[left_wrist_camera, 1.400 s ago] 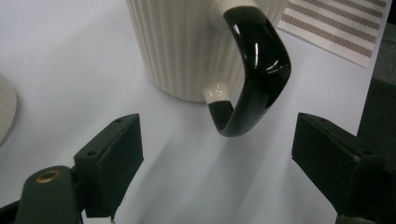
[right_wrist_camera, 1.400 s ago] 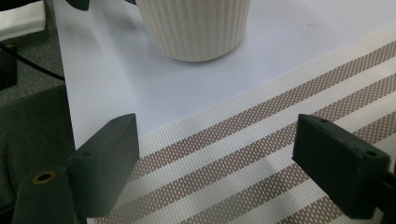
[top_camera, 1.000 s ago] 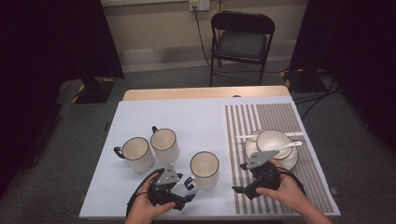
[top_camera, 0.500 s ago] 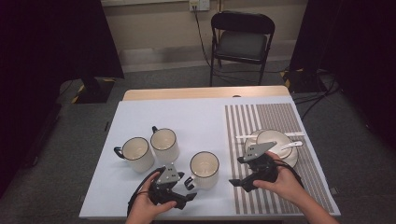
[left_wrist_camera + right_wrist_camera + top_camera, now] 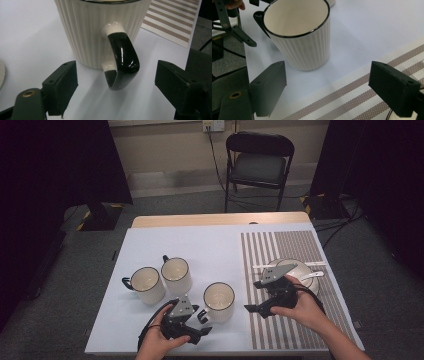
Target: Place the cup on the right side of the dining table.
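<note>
Mug (image 5: 219,301), ribbed and cream with a dark rim and a black handle (image 5: 121,62), standing upright on the white sheet (image 5: 210,250) just left of the striped mat (image 5: 295,285); every place below is given relative to this mug. Left of it, and farther from me, two more mugs (image 5: 161,280) stand side by side. My left gripper (image 5: 192,322) sits at its near left side, jaws wide apart with the handle between them and touching neither. To close well, I judge I should ease forward until the pads bracket the handle's straight run, keep the jaws level with the sheet, then pinch squarely so the glossy handle does not slip or twist the mug. My left hand (image 5: 160,340) holds the tool low, wrist flat, aimed at the handle. Right of the mug, my right gripper (image 5: 260,302) hovers over the mat's near left edge, jaws likewise spread and empty, turned toward the mug's wall; my right hand (image 5: 302,307) grips from behind. Beyond it lies a plate (image 5: 300,272).
</note>
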